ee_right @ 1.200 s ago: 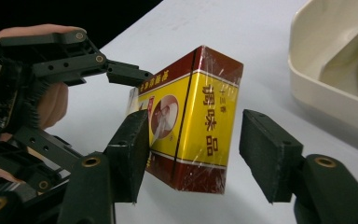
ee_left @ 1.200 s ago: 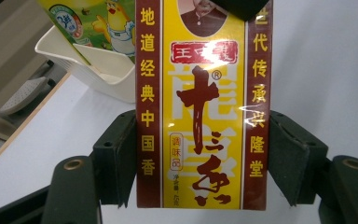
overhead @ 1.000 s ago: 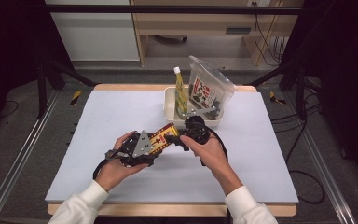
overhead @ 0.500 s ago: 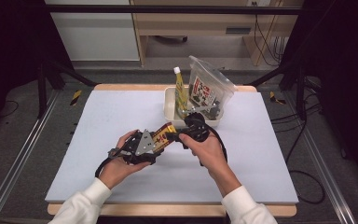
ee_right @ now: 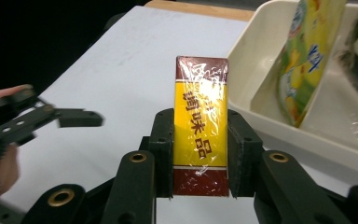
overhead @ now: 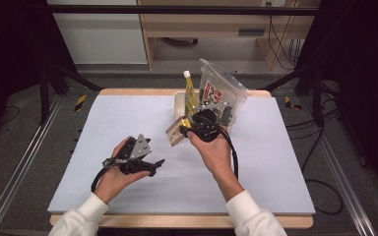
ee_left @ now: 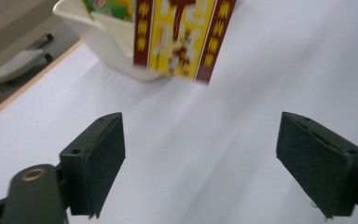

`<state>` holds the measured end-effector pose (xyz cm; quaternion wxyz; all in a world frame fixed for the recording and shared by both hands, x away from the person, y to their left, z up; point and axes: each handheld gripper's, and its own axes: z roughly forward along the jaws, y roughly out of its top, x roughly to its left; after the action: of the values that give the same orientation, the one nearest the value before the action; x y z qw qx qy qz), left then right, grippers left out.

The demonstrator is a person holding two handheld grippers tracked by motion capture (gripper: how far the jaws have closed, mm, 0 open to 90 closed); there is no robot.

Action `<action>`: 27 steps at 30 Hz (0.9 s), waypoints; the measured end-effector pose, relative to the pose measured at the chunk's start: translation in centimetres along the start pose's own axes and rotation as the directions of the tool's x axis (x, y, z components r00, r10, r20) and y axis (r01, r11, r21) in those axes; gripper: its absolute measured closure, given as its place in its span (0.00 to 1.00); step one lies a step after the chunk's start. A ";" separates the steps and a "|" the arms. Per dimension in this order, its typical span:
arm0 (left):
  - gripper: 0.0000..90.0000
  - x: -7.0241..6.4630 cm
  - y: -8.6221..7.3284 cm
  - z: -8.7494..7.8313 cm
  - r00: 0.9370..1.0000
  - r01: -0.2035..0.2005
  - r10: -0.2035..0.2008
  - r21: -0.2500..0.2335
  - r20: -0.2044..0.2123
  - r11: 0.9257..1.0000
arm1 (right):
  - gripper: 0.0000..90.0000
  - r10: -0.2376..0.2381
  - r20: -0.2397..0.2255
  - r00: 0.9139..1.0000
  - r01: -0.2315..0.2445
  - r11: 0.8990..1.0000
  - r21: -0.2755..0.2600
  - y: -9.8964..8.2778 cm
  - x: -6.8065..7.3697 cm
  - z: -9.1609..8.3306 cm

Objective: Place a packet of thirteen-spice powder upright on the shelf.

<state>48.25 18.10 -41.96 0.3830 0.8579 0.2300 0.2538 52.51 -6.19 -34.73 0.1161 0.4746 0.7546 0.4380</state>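
The right gripper [ee_right: 200,154] held the box [ee_right: 201,144], a yellow and maroon carton in shiny wrap, with a jaw pressed on each long side near its lower end. In the high view the box [overhead: 176,131] hung just beside the bin [overhead: 179,100], at its near left corner and above the mat [overhead: 285,162]. The bin already held a bottle [overhead: 190,92] and a clear bag [overhead: 220,94], both standing tall against its walls.

The left gripper [overhead: 153,165] sat well apart from the bin, low over the mat, with its jaws spread wide and nothing between them. Its own camera looked past those jaws at the box [ee_left: 182,37] and the bin [ee_left: 107,42] behind it.

Judging from this, the box was probably headed for the bin, and the risks were plain. The wrap looked slick, and the grip sat low on the box, so it could tip or slide out if swung fast. The free room in the bin looked narrow: a low approach could catch the box on the rim, and a careless drop could knock the bottle or push the bag over. A release before the box was past the rim would leave it on the mat.
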 end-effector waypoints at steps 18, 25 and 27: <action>0.12 2.8 -7.0 -5.6 0.980 0.179 -0.169 0.089 -0.106 0.980 | 0.76 0.009 0.124 0.992 -0.003 0.999 -0.046 2.5 0.1 -1.0; 0.11 3.2 -9.0 -7.1 0.968 0.233 -0.221 0.088 -0.122 0.969 | 0.76 0.020 0.167 0.986 -0.009 0.998 -0.068 3.9 0.2 -1.1; 0.10 3.3 -9.2 -7.1 0.963 0.248 -0.236 0.087 -0.128 0.965 | 0.76 0.018 0.185 0.982 -0.004 0.997 -0.076 4.2 0.1 -1.1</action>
<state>44.56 29.39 -44.13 0.3527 0.8254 0.3678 0.2428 54.40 -6.01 -30.78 0.2013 0.5130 0.7209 0.4204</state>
